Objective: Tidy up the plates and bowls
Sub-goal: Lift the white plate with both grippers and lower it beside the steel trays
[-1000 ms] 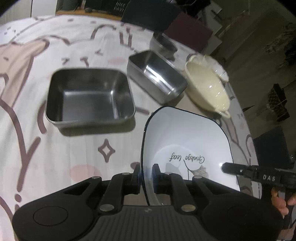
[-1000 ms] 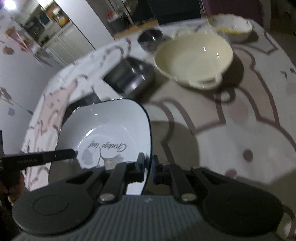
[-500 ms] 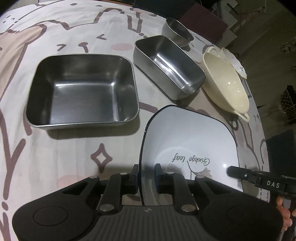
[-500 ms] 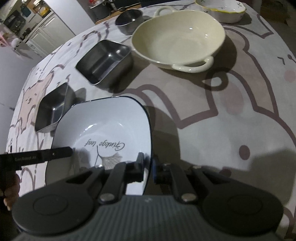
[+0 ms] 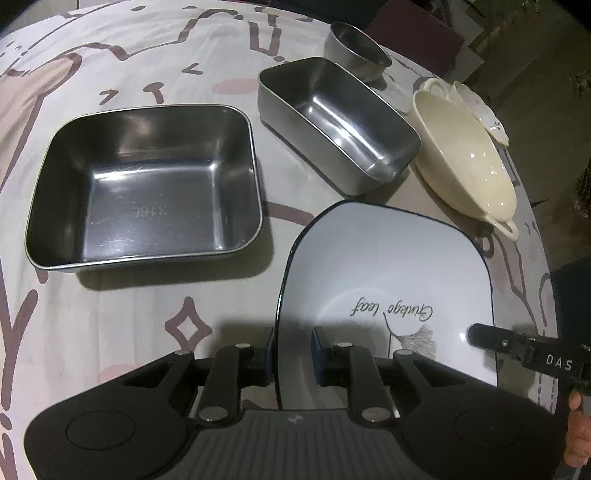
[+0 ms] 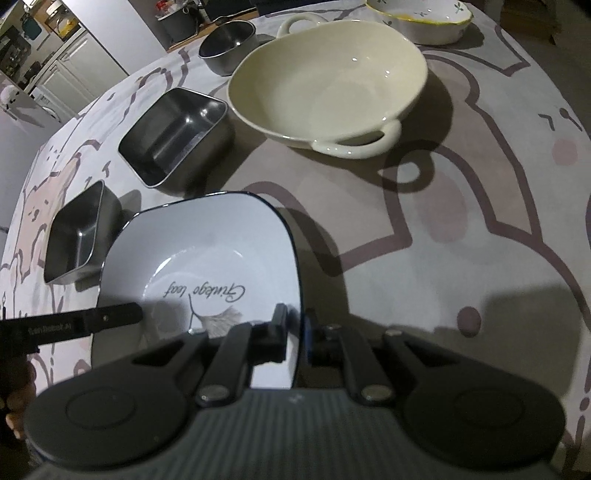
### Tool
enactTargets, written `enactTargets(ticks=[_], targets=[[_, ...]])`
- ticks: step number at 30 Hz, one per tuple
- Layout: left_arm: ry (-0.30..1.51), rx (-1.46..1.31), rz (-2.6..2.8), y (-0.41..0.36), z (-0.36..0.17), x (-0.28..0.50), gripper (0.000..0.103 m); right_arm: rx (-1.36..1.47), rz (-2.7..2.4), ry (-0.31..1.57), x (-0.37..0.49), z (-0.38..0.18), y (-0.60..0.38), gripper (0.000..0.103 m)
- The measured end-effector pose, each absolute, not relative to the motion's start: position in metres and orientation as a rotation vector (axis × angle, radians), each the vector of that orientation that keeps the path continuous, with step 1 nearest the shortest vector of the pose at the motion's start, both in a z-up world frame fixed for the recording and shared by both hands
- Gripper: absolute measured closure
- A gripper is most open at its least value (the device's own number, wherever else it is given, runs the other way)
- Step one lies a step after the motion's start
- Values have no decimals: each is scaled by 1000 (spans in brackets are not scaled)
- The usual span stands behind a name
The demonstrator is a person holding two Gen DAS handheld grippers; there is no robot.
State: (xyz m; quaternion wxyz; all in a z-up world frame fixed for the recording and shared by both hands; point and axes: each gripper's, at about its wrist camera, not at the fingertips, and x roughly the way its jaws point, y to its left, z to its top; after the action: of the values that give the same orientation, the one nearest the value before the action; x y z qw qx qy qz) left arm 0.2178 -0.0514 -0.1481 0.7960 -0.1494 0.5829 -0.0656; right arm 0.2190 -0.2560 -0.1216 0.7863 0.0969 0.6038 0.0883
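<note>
Your left gripper (image 5: 293, 352) and right gripper (image 6: 295, 334) each clamp an opposite rim of the white square bowl (image 5: 388, 280), probably to keep it level above the tablecloth (image 5: 110, 314). The left view shows the large steel tray (image 5: 147, 184) from above; the right view alone shows fully the cream handled bowl (image 6: 328, 81) and flowered dish (image 6: 421, 18).

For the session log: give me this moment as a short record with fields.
held item: white square plate with dark rim and leaf print
left gripper: shut on the plate's left edge
right gripper: shut on its right edge
steel pieces: large square steel tray, smaller deep steel tray, round steel bowl
ceramics: cream two-handled bowl, floral white dish
surface: patterned tablecloth
</note>
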Motion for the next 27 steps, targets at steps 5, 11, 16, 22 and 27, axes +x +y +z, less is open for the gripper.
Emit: enactTargets(ticks=[5, 11, 16, 22, 27], targets=[[1250, -307, -153, -50, -148, 218, 81, 199, 192, 1304, 218, -122, -254, 92], [1249, -286, -160, -53, -147, 216, 82, 191, 197, 1315, 216, -121, -254, 92], [1249, -279, -167, -53, -147, 215, 82, 171, 200, 1321, 213, -122, -251, 91], [1252, -269, -179, -53, -147, 215, 82, 163, 202, 1326, 212, -122, -249, 90], [1251, -256, -184, -53, -147, 214, 83, 165, 201, 1325, 212, -121, -250, 90]])
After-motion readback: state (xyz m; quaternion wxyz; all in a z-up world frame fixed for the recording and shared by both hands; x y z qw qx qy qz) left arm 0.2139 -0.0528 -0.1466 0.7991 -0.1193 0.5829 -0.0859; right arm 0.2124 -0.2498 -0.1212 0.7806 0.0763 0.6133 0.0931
